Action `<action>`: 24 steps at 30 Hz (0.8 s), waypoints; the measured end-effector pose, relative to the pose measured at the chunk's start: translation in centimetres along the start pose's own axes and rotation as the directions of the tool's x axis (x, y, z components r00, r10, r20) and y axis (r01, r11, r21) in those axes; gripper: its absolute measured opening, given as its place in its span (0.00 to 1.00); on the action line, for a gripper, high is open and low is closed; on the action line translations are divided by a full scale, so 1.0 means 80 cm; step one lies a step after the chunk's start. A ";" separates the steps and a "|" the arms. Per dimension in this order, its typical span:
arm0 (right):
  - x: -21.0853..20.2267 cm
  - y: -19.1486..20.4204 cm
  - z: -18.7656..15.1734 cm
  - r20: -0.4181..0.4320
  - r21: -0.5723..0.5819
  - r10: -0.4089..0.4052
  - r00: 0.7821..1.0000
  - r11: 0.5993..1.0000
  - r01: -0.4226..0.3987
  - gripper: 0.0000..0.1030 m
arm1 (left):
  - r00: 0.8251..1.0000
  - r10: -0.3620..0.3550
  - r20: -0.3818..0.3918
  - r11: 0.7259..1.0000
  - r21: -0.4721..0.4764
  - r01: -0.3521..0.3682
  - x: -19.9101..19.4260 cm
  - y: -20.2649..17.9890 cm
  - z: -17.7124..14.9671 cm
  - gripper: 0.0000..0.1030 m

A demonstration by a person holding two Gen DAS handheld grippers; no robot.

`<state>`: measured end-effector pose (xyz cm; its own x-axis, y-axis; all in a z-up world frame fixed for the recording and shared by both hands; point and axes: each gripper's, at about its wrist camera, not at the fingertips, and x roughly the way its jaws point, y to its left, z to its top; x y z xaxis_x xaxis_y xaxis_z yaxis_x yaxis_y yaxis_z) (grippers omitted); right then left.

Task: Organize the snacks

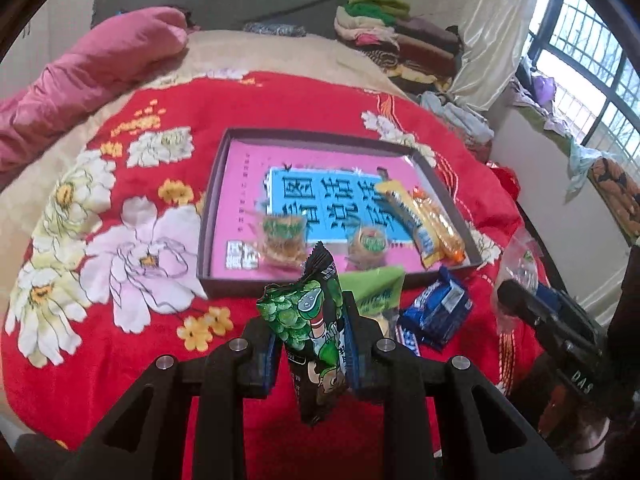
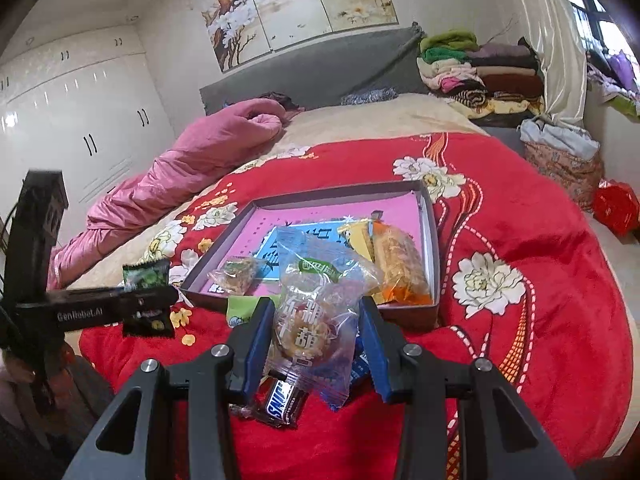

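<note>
My left gripper [image 1: 310,316] is shut on a green and black snack packet [image 1: 312,320], held upright above the red blanket just in front of the shallow box [image 1: 212,208]. My right gripper [image 2: 316,320] is shut on a clear-wrapped pastry packet [image 2: 316,320], held before the box's near edge [image 2: 408,314]. The box holds two small wrapped pastries [image 1: 280,236] [image 1: 370,242], a yellow bar [image 1: 408,216] and an orange cracker pack [image 1: 440,224]. A blue packet [image 1: 436,308], a light green packet [image 1: 376,292] and a Snickers bar [image 2: 280,400] lie on the blanket.
The red flowered blanket [image 1: 120,240] covers a bed. A pink quilt [image 2: 180,176] lies at the left. Folded clothes [image 2: 472,72] are stacked at the headboard. A window [image 1: 592,60] is to the right. The left gripper also shows in the right wrist view [image 2: 152,300].
</note>
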<state>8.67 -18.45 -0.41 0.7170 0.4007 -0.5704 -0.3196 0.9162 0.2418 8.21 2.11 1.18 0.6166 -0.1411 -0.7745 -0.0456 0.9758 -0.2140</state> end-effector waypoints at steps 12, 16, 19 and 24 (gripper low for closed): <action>-0.013 -0.005 0.010 0.048 0.018 0.018 0.999 1.000 -0.019 0.42 | 0.999 -0.004 0.038 1.000 0.011 0.004 -0.014 -0.017 0.024 0.26; -0.013 -0.008 0.013 0.053 0.031 0.026 0.998 0.999 -0.027 0.42 | 0.999 -0.007 0.047 1.000 0.012 0.006 -0.016 -0.020 0.027 0.26; -0.011 -0.009 0.015 0.058 0.027 0.027 0.998 0.999 -0.029 0.42 | 0.999 -0.008 0.053 1.000 0.011 0.008 -0.014 -0.020 0.030 0.26; -0.012 -0.015 0.016 0.063 0.041 0.024 0.998 0.999 -0.027 0.42 | 0.998 -0.015 0.059 1.000 0.008 0.014 -0.009 -0.022 0.038 0.26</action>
<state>9.18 -19.94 0.85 0.7466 0.4226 -0.5138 -0.3130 0.9046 0.2893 10.24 1.02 3.94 0.6622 -0.1455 -0.7351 -0.0301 0.9750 -0.2201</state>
